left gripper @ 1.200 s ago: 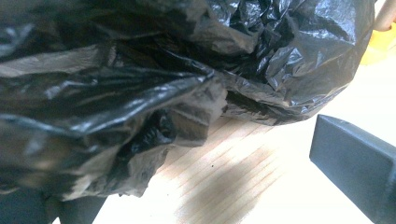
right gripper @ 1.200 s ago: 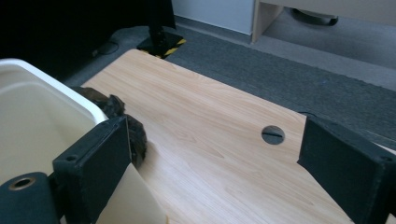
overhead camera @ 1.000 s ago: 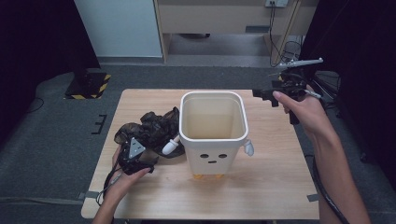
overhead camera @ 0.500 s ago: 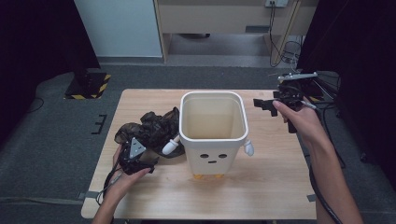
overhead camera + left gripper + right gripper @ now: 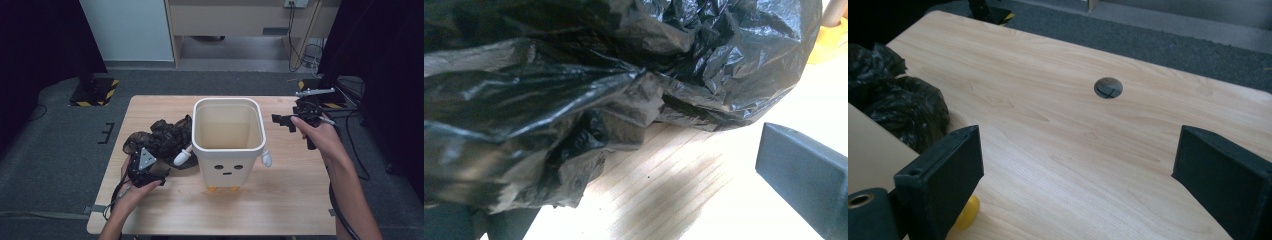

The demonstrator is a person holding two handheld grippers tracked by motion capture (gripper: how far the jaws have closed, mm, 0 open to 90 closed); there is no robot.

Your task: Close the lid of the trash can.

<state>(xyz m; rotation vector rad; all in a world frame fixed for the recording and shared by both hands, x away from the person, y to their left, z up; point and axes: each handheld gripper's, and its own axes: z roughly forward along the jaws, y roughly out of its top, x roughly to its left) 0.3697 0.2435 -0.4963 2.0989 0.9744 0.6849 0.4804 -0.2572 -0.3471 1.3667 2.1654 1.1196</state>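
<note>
A white bin with a small face drawn on its front stands at the middle of the wooden desk; it is upright, open at the top, with short white arms at its sides and yellow feet under it. Just left of the bin lies a crumpled black plastic bag, touching the bin's left arm; in the left gripper view the bag bulges close in front of the camera, its lower edge resting on the desk. The left gripper sits at the near side of the bag, left of the bin, held in the person's left hand; one of its jaws shows bare at the right of its own view, the other lies under the bag's folds, so whether it pinches the plastic I cannot tell. The right gripper hangs right of the bin, above the desk, in the right hand; its jaws are spread wide with nothing between them, and past them its own view shows a round cable port in the desk beyond the bin.
</note>
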